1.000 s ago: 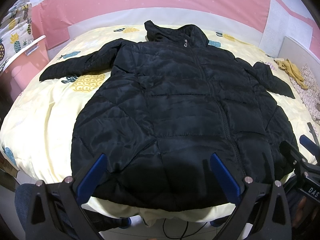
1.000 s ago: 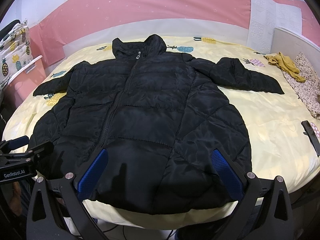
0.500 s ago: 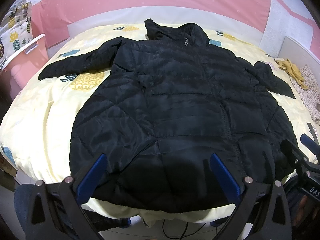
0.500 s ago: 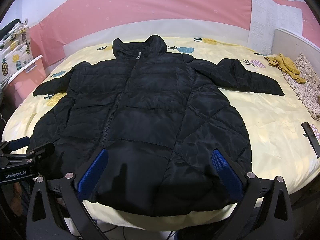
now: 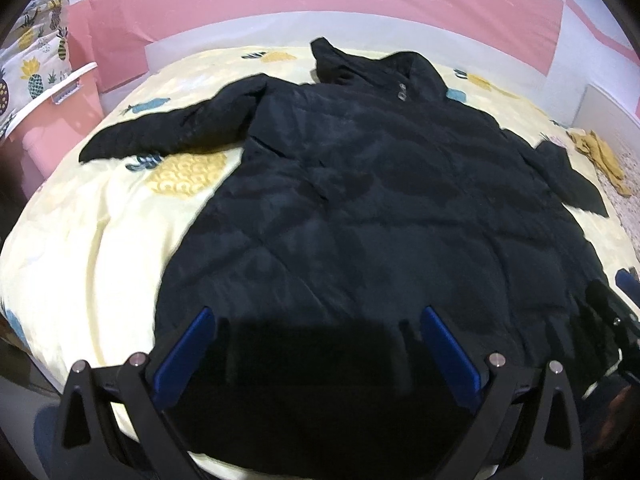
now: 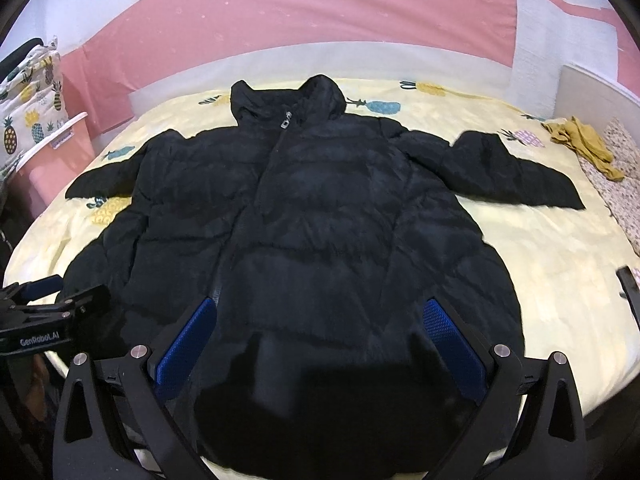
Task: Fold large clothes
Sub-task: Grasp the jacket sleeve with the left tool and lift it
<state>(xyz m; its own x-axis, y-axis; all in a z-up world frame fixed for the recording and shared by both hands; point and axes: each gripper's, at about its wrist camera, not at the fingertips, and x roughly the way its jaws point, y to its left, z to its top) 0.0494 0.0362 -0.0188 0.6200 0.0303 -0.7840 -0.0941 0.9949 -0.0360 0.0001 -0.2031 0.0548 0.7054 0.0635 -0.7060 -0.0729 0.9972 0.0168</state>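
A large black quilted hooded jacket (image 5: 360,208) lies flat, zipped and face up, on a yellow pineapple-print bed (image 5: 80,248), sleeves spread to both sides. It also shows in the right wrist view (image 6: 320,220). My left gripper (image 5: 316,320) is open and empty over the hem, left of the zipper. My right gripper (image 6: 320,316) is open and empty over the hem, right of the zipper. The left gripper shows at the right wrist view's left edge (image 6: 48,300). The right gripper's blurred body sits at the left wrist view's right edge.
A pink wall and white headboard stand behind the bed. A pink bin (image 6: 56,152) and pineapple-print bag (image 6: 28,96) are at the left. Mustard clothing (image 6: 584,148) and floral fabric (image 6: 624,200) lie at the right. A dark flat object (image 6: 632,288) lies at the right bed edge.
Both grippers have moved forward and lower toward the jacket's hem, which now fills more of each view. Both stay open. The jacket has not moved.
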